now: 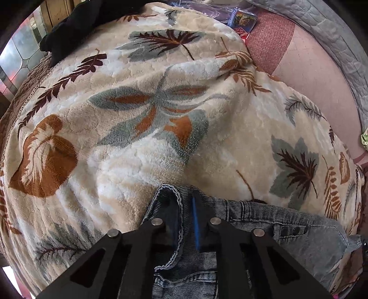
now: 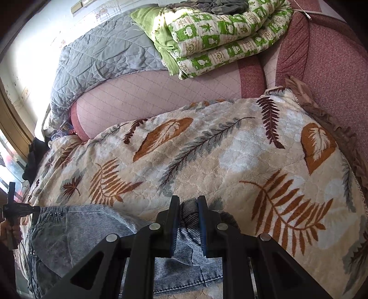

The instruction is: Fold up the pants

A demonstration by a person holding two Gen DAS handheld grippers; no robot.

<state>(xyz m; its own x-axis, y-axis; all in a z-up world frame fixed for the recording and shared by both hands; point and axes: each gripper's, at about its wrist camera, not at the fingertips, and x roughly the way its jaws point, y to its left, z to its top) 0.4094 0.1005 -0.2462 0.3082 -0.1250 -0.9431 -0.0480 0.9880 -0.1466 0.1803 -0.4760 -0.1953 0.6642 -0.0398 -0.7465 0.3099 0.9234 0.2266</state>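
Grey-blue denim pants [image 1: 287, 230] lie on a cream leaf-patterned blanket [image 1: 161, 115] at the near edge of a bed. In the left wrist view my left gripper [image 1: 184, 203] is shut on a stitched edge of the pants, and denim drapes over its left finger. In the right wrist view my right gripper [image 2: 188, 203] is shut on a bunched fold of the pants [image 2: 80, 230], which fills the gap between the blue pads. The rest of the denim spreads to the left over the blanket [image 2: 207, 161]. At the far left edge a hand [image 2: 9, 232] holds the left gripper [image 2: 13, 209] at the pants' studded corner.
A folded green-and-white quilt [image 2: 218, 34] and a grey quilt [image 2: 103, 53] lie at the back of the bed on a pink sheet [image 2: 161, 92]. A black cloth [image 1: 69, 30] and a colourful box [image 1: 241, 20] sit beyond the blanket. A window frame [image 2: 13, 128] runs along the left.
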